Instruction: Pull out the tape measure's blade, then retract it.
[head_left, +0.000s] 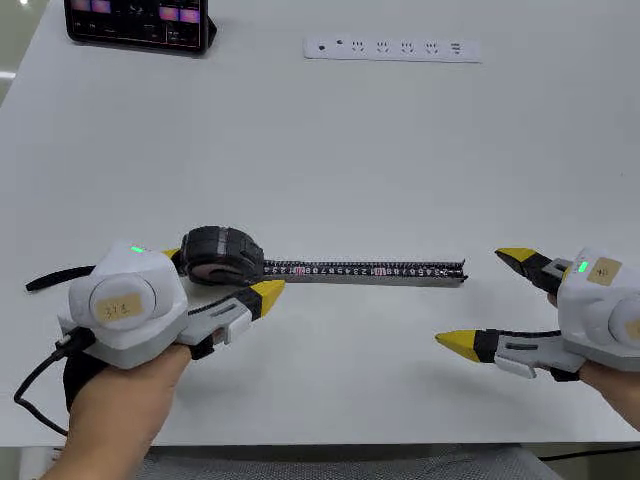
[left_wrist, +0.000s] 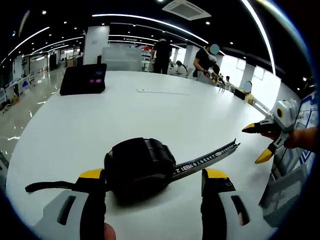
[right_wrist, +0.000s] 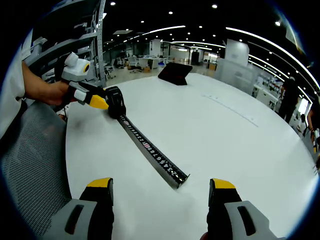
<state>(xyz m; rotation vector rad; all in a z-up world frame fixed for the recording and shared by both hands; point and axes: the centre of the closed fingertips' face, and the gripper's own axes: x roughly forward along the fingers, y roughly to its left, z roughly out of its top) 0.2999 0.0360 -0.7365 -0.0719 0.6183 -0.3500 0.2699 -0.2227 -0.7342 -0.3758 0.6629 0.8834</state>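
A black tape measure (head_left: 222, 255) lies on the white table (head_left: 330, 150), its blade (head_left: 365, 270) pulled out to the right and resting flat. My left gripper (head_left: 220, 273) stands open with the case between its yellow-tipped jaws. In the left gripper view the case (left_wrist: 140, 167) sits against the left finger (left_wrist: 92, 192) with a gap to the right one. My right gripper (head_left: 487, 300) is open just beyond the blade's end hook (head_left: 462, 271), holding nothing. In the right gripper view the blade tip (right_wrist: 182, 177) lies just ahead of the open right gripper (right_wrist: 161, 183).
A dark tablet (head_left: 138, 22) stands at the table's far left. A white power strip (head_left: 392, 48) lies at the far middle. The tape's black wrist strap (head_left: 58, 279) trails left. A mesh chair (right_wrist: 30, 165) is near the front edge.
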